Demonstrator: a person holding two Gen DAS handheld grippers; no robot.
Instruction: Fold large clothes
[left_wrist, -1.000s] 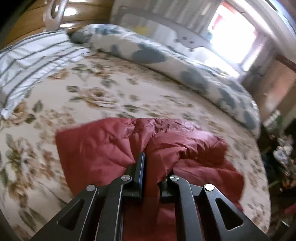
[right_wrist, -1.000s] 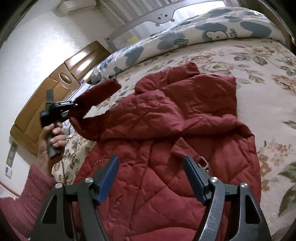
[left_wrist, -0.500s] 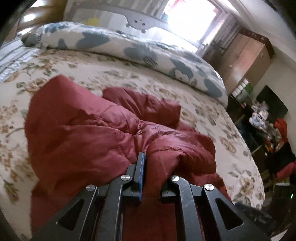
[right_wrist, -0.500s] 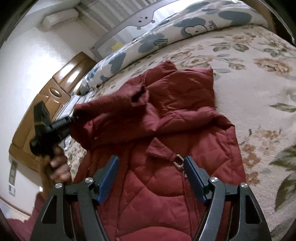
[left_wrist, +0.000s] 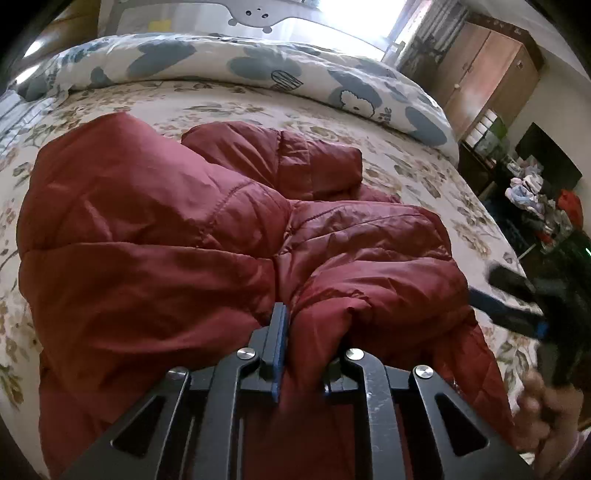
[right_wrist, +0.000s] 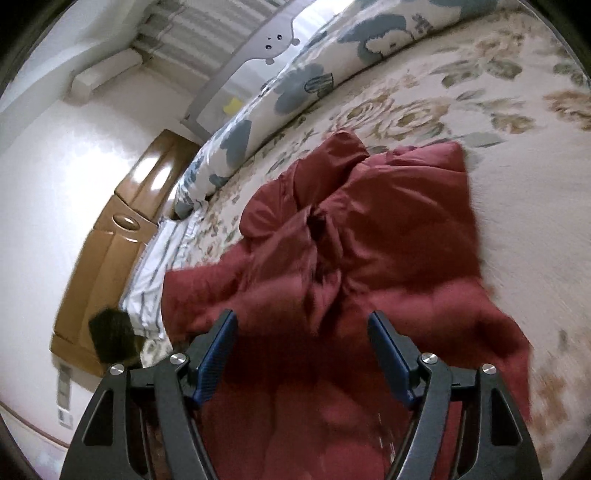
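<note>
A dark red quilted jacket lies on the floral bedspread. My left gripper is shut on a bunched fold of the jacket's sleeve and holds it over the jacket's body. In the right wrist view the jacket is crumpled, its sleeve folded across the middle. My right gripper is open and empty, hovering just above the jacket's lower part. The right gripper also shows blurred at the right edge of the left wrist view.
A rolled blue-and-white duvet lies along the far side of the bed, with a grey bed rail behind it. A striped pillow and a wooden headboard are at the left. A wardrobe and clutter stand beyond the bed's right edge.
My left gripper has carried the sleeve rightward across the jacket and lowered it onto the body. My right gripper has stayed open and moved in closer over the jacket.
</note>
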